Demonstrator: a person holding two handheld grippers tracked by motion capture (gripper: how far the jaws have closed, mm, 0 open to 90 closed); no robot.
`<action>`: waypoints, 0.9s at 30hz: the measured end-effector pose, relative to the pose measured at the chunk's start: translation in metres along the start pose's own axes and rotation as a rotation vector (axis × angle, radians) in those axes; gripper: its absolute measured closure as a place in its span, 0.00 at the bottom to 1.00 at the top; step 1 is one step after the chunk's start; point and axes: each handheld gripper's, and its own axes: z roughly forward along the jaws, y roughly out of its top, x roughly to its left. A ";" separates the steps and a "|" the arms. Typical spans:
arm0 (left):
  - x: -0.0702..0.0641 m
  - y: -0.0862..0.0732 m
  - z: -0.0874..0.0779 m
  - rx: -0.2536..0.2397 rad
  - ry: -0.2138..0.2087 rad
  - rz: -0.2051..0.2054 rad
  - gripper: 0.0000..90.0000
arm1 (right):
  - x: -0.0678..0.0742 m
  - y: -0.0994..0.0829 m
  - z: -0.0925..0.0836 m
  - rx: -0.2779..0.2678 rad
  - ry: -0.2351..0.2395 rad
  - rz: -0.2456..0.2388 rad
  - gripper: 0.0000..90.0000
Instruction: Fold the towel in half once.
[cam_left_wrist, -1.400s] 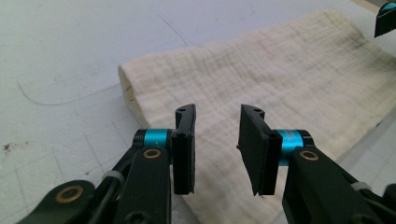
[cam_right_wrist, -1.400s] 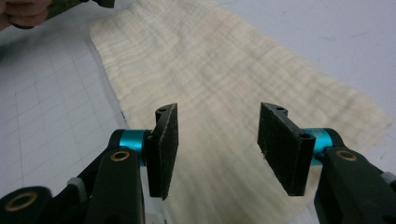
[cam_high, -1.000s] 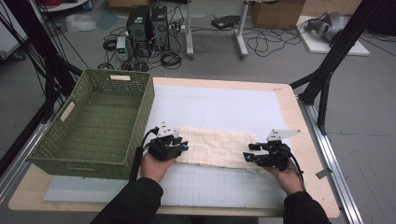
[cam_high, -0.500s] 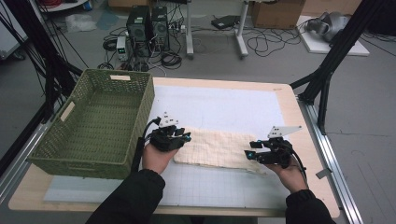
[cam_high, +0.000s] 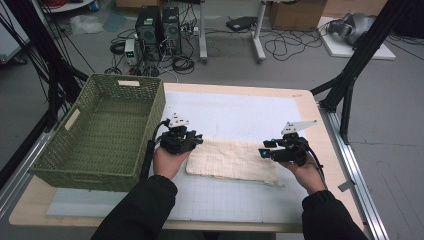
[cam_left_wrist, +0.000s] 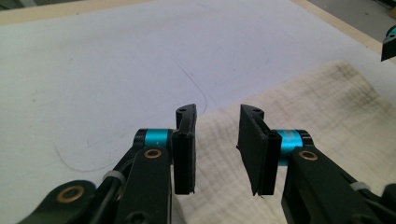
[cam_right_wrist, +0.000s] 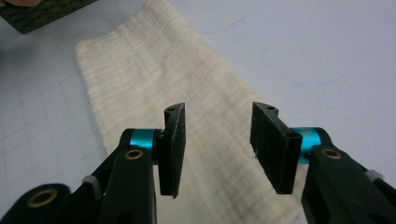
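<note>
One cream, ribbed cloth, folded long, flat on the mat.

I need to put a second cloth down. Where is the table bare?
Bare: the white mat beyond the folded cloth, and the gridded strip between cloth and near edge. Crowded: the basket takes the left end; both grippers flank the cloth's ends.

Overhead plus two gripper-mounted close-ups
</note>
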 end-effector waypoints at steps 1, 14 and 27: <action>0.002 0.001 0.003 0.002 0.001 -0.015 0.75 | -0.002 0.003 0.002 -0.001 0.001 -0.007 0.66; 0.015 -0.009 0.042 0.161 0.084 -0.009 0.89 | -0.035 -0.006 0.032 0.095 -0.067 0.092 0.89; 0.013 -0.013 0.047 0.216 0.122 0.043 0.85 | -0.051 -0.023 0.028 0.168 -0.111 0.130 0.89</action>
